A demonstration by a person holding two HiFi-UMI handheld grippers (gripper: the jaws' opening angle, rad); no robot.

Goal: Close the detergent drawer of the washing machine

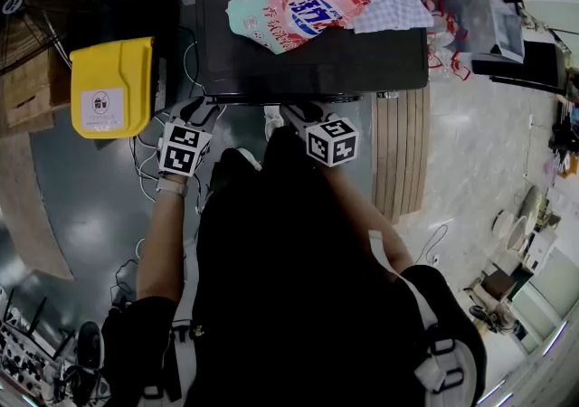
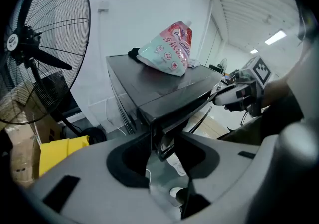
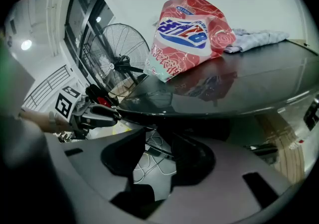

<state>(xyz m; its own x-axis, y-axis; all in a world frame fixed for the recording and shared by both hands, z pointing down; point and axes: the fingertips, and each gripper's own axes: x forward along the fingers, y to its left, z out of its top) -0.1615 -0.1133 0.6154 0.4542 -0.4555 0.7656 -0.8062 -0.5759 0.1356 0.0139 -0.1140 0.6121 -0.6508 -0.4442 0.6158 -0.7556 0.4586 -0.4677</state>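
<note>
My left gripper (image 1: 201, 109) and right gripper (image 1: 306, 112) hung at the washing machine's (image 1: 362, 57) front lip, fingers spread wide, holding nothing. The detergent drawer lay hidden beneath that lip; I judged a flat, straight push on its face best, until it sat flush.

Left gripper (image 1: 201, 109) and right gripper (image 1: 306, 112) reach forward side by side, angled downward, jaws apart.
</note>
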